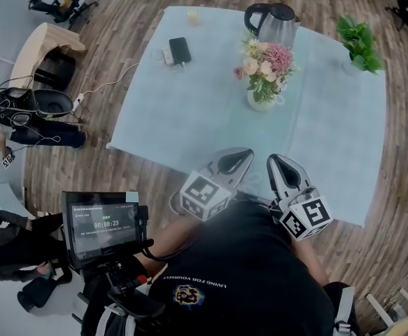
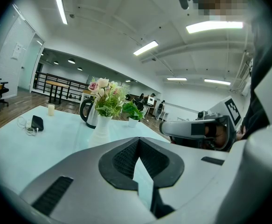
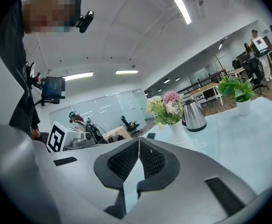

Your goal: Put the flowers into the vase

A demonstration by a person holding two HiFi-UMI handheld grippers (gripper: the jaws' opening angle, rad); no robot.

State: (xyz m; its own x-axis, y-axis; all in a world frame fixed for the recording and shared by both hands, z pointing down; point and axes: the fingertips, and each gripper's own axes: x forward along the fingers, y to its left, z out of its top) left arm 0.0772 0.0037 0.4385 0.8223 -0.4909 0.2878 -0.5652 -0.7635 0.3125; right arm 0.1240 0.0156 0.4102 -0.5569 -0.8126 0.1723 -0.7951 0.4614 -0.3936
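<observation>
At the far left, off the counter (image 1: 329, 117), a small screen (image 1: 102, 227) sits on the rig in front of the person. On the counter's left part lies a dark phone (image 1: 180, 50). Over the near edge, the left claw (image 1: 240, 157) is held clenched: in the left gripper view its jaws meet at the tips with nothing between them. Beyond it, near the middle of the counter, the flowers (image 1: 266, 63), pink and cream with green leaves, stand upright in the white vase (image 1: 262, 101). A steel kettle (image 1: 272, 21) stands just behind the vase. The right claw (image 1: 279, 163), beside the left one and well apart from the vase, is clenched too and holds nothing. A potted plant (image 1: 360, 44) stands at the far right corner.
</observation>
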